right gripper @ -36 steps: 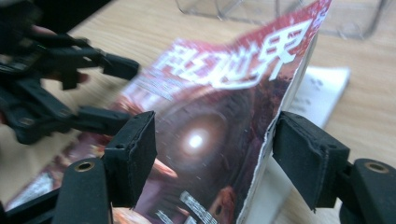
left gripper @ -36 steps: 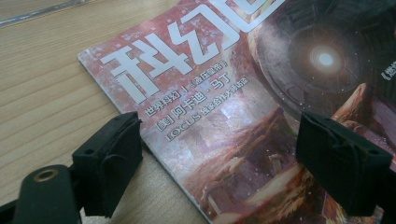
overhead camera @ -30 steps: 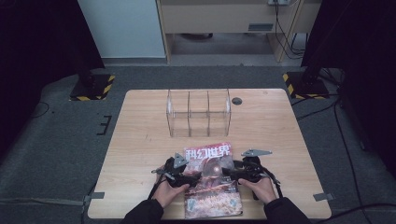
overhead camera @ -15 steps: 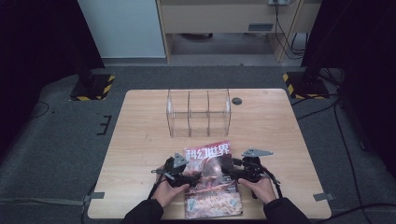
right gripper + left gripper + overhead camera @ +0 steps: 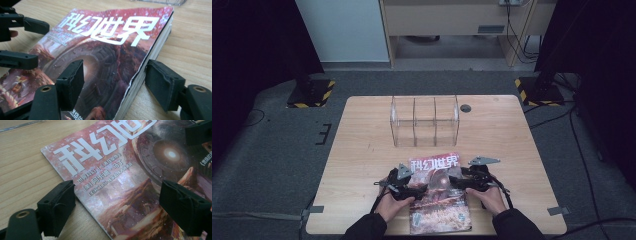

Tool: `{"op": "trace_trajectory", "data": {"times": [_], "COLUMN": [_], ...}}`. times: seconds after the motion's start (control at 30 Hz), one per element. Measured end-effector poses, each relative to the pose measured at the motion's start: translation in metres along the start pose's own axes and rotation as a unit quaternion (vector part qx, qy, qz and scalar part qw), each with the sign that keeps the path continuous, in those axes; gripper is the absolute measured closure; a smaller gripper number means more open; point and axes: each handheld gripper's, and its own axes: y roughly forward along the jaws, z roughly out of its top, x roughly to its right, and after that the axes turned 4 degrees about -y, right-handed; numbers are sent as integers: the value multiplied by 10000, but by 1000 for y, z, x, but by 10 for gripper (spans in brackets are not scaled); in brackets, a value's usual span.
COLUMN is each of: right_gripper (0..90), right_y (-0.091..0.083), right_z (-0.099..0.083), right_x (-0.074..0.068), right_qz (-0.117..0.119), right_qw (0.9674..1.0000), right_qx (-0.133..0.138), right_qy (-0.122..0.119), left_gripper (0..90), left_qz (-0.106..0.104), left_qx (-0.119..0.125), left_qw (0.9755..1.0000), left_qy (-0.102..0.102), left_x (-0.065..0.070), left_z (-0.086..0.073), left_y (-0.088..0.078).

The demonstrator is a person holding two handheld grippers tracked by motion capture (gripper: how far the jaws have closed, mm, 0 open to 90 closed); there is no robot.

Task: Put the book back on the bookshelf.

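Straddling magazine (image 5: 439, 192) edges at table (image 5: 362, 150) near edge, left gripper (image 5: 115, 202) and right gripper (image 5: 116, 87) both gaping, gripping nothing; lift seemingly not yet begun.

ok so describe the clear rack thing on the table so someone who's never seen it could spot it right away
On the wooden table, look toward the far edge, beyond the red magazine. There stands a clear plastic organizer, see-through walls splitting it into upright slots. It is the one transparent thing there, apart from the magazine and the small dark round spot beside it.
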Motion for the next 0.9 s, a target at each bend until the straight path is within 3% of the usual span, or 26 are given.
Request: {"op": "trace_trajectory", "data": {"times": [0.07,0.17,0.23,0.33,0.5,0.53,0.63,0.7,0.9], "right_gripper": [351,427,441,432,446,495,492,481,658], "right_y": [-3,-12,-14,-10,-8,-7,-2,-1,-5], "right_z": [2,8,10,6,2,2,-1,1,3], "right_x": [-1,-3,-4,-5,-2,-3,-7,-10,-7], "right_qz": [87,482,525,277,333,469,487,446,484], "right_qw": [9998,9970,9965,9989,9991,9982,9979,9984,9986], "right_qx": [159,579,641,375,31,-95,-299,-322,-91], "right_qy": [-24,161,115,52,252,352,313,128,179], "left_gripper": [124,123,123,124,123,123,122,122,128], "left_qz": [1,-3,-2,-5,-7,-13,-17,-17,-77], "left_qx": [-1,7,2,10,9,12,8,6,41], "left_qw": [10000,10000,10000,10000,10000,10000,10000,10000,9999], "left_qy": [0,-12,-12,-20,-19,-24,-23,-21,-72], "left_x": [0,0,0,0,0,0,0,-1,-2], "left_z": [0,0,0,0,0,0,0,0,0], "left_y": [0,0,0,0,0,0,0,0,-1]}}
